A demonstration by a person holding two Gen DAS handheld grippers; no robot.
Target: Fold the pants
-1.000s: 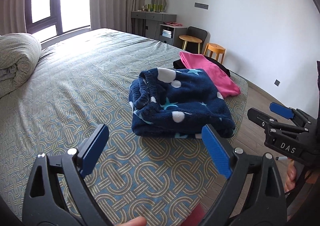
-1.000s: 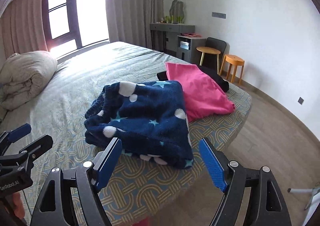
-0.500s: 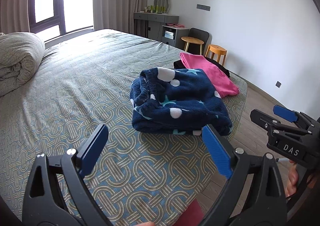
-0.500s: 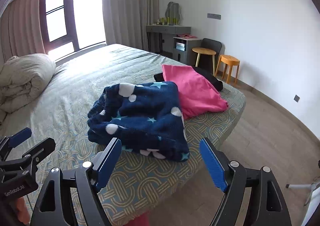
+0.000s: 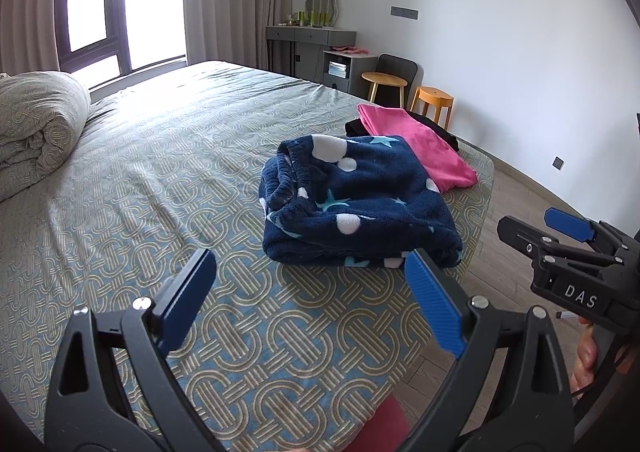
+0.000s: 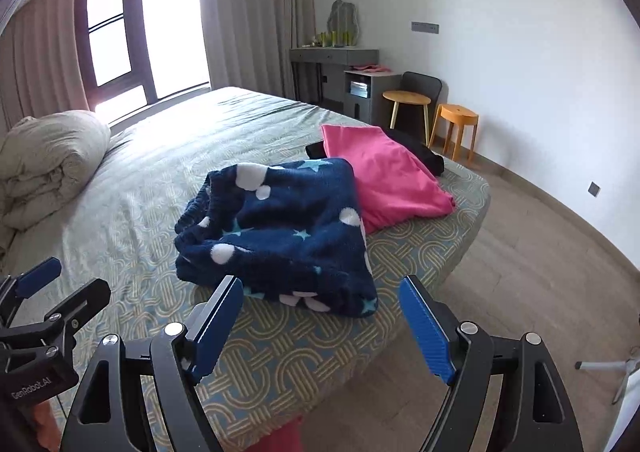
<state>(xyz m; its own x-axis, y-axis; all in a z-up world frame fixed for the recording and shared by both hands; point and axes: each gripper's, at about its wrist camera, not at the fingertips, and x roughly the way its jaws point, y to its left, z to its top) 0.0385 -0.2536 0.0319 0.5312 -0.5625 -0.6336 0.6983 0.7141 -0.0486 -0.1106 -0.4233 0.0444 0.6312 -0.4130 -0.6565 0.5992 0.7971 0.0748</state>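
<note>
Dark blue fleece pants [image 5: 356,203] [image 6: 280,232] with white dots and teal stars lie folded in a thick bundle near the bed's right corner. My left gripper [image 5: 310,294] hovers open over the bedspread, short of the bundle, nothing between its blue pads. My right gripper [image 6: 322,320] is open too, held back from the bundle's near edge, over the bed's edge. In the left wrist view the right gripper [image 5: 552,232] shows at the right, and in the right wrist view the left gripper [image 6: 48,292] shows at the lower left.
A folded pink garment [image 5: 416,147] [image 6: 380,179] lies on a black one [image 6: 420,151] just behind the pants. A rolled quilt [image 5: 36,123] sits at the bed's far left. Stools [image 6: 456,127], a chair and a grey desk [image 6: 332,59] stand by the wall. Wooden floor [image 6: 520,272] on the right.
Both grippers have drawn back slightly from the folded pants, which appear a little farther off. Both stay open; the pants have not moved.
</note>
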